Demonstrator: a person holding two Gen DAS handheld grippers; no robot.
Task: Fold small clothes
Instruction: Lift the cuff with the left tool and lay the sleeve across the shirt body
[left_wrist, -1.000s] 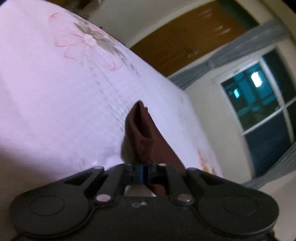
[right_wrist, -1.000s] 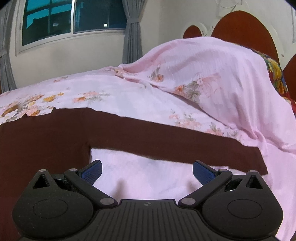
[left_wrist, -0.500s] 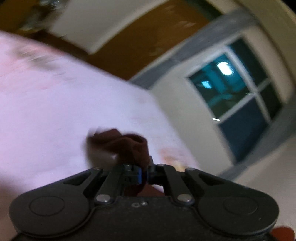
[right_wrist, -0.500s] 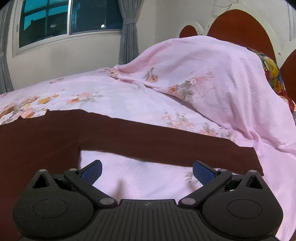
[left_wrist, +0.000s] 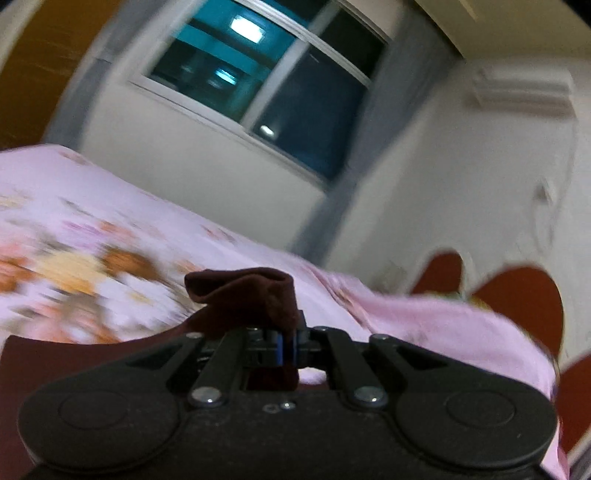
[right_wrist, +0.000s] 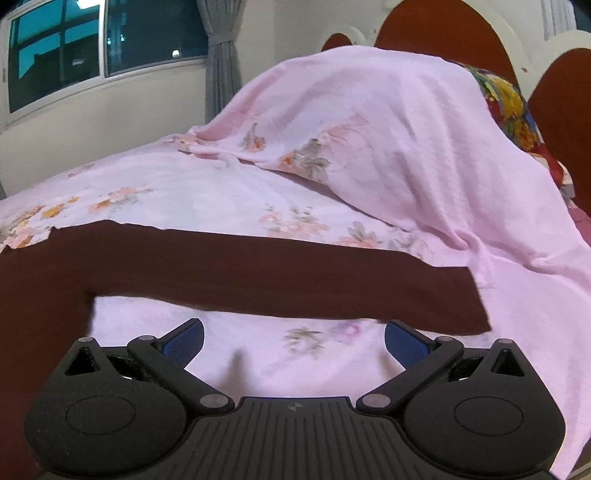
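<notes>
A dark maroon garment (right_wrist: 229, 269) lies spread on the pink floral bedsheet (right_wrist: 207, 192), one long sleeve stretching to the right. My right gripper (right_wrist: 293, 341) hovers open just in front of that sleeve, blue pads (right_wrist: 183, 341) apart with only bedsheet between them. In the left wrist view my left gripper (left_wrist: 286, 345) is shut on a bunched fold of the maroon garment (left_wrist: 255, 291), lifted above the bed; more maroon cloth trails down at the lower left.
A pink sheet drapes over a raised mound (right_wrist: 388, 122) at the head of the bed, with a bright floral pillow (right_wrist: 506, 99) and red headboard (right_wrist: 439, 26) behind. A window (right_wrist: 107, 44) and grey curtain (right_wrist: 221, 62) stand on the far wall.
My left gripper has swung fast across the bed and upward with the maroon fold, rolling as it went. My right gripper has slid toward the sleeve's end, still open.
</notes>
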